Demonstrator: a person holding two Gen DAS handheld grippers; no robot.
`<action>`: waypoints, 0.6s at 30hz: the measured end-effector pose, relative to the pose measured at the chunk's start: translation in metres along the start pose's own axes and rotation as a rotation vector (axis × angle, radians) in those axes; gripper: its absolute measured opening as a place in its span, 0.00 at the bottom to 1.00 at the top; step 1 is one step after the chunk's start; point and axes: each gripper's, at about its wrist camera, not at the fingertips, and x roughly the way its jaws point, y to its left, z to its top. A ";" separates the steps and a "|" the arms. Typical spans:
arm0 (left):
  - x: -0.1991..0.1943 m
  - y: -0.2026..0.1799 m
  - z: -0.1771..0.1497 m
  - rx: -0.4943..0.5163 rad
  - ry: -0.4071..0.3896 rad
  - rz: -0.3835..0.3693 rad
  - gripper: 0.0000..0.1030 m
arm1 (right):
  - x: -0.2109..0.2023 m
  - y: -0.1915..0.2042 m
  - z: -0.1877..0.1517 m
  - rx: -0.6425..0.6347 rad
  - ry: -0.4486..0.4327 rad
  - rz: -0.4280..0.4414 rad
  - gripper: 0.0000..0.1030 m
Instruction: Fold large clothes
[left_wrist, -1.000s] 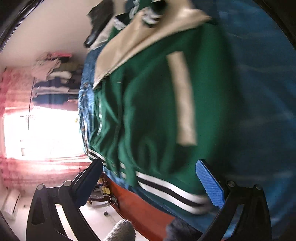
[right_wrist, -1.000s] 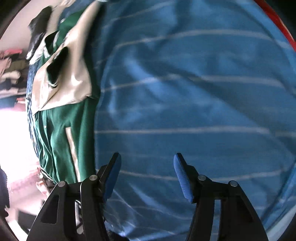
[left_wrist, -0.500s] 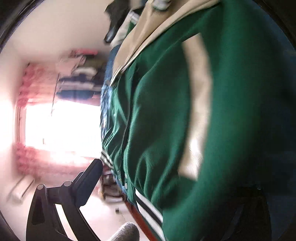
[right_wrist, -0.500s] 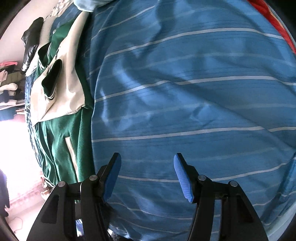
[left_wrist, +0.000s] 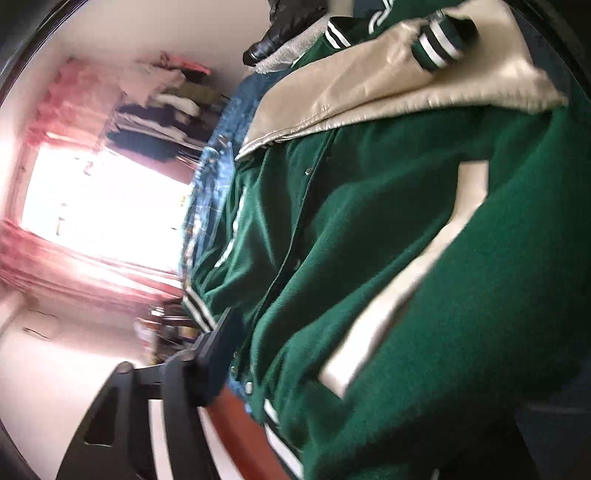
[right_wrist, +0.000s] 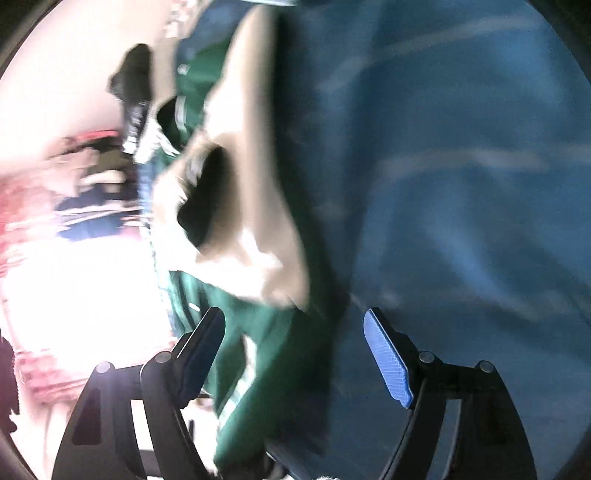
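Left fingers (left_wrist: 218, 343) closing around the green jacket's (left_wrist: 369, 229) hem, seemingly not yet pinching; right fingers (right_wrist: 388, 358) spread, opening, straddling its edge.

A glaring window (left_wrist: 96, 206) with pink curtains (left_wrist: 74, 273) beside pale walls (left_wrist: 155, 40).

The left wrist camera sat very close over the green varsity jacket with cream sleeves (left_wrist: 369, 229), tilted down and rolled, the bright window (left_wrist: 99, 206) at its left. The right wrist camera looked down from nearby at the blue striped bedsheet (right_wrist: 461, 184). Both views shared the jacket (right_wrist: 258, 325) and the window.
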 end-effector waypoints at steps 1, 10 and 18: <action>0.000 0.004 0.002 -0.007 0.004 -0.024 0.51 | 0.009 0.002 0.011 0.005 0.001 0.032 0.79; 0.004 0.024 0.013 -0.012 -0.014 -0.075 0.48 | 0.085 0.021 0.070 0.107 0.022 0.226 0.90; 0.014 0.053 0.013 -0.051 0.029 -0.202 0.47 | 0.103 0.092 0.066 0.056 0.014 -0.007 0.19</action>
